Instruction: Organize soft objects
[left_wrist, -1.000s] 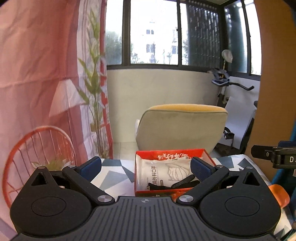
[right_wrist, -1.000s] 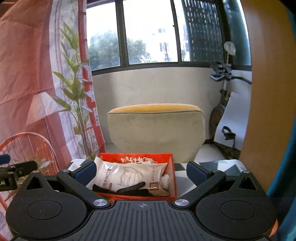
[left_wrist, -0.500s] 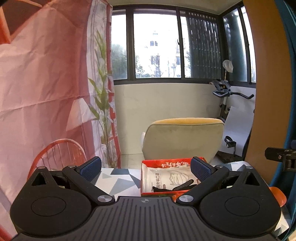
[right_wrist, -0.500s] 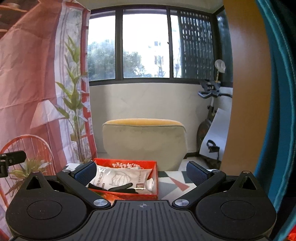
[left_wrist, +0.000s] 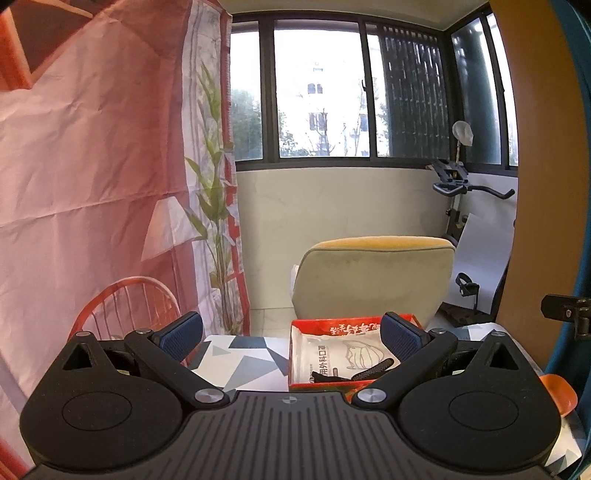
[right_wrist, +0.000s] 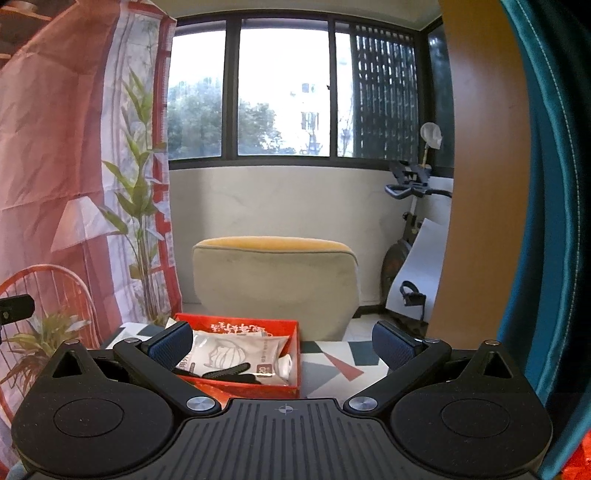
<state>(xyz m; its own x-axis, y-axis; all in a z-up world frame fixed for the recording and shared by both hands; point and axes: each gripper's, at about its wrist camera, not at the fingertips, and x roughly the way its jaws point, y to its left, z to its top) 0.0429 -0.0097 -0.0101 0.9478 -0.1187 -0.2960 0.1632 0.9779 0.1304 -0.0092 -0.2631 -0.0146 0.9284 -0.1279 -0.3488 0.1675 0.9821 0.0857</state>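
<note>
A red box (left_wrist: 354, 324) stands on the patterned table, and it also shows in the right wrist view (right_wrist: 242, 387). It holds a white face-mask packet (left_wrist: 332, 360), seen too in the right wrist view (right_wrist: 229, 356), with a black comb-like item (right_wrist: 227, 371) and a small white tube (right_wrist: 286, 365). My left gripper (left_wrist: 291, 334) is open and empty, held back from the box. My right gripper (right_wrist: 282, 341) is open and empty, with the box behind its left finger.
The table (left_wrist: 243, 356) has a grey, white and blue triangle cloth. A beige chair with a yellow top (left_wrist: 376, 273) stands behind it. A pink printed curtain (left_wrist: 92, 184) hangs left. A teal curtain (right_wrist: 546, 221) and wooden panel are right. An orange object (left_wrist: 559, 391) lies at the right.
Both grippers have drawn back and up from the box, which now looks smaller and farther. Both stay open and empty.
</note>
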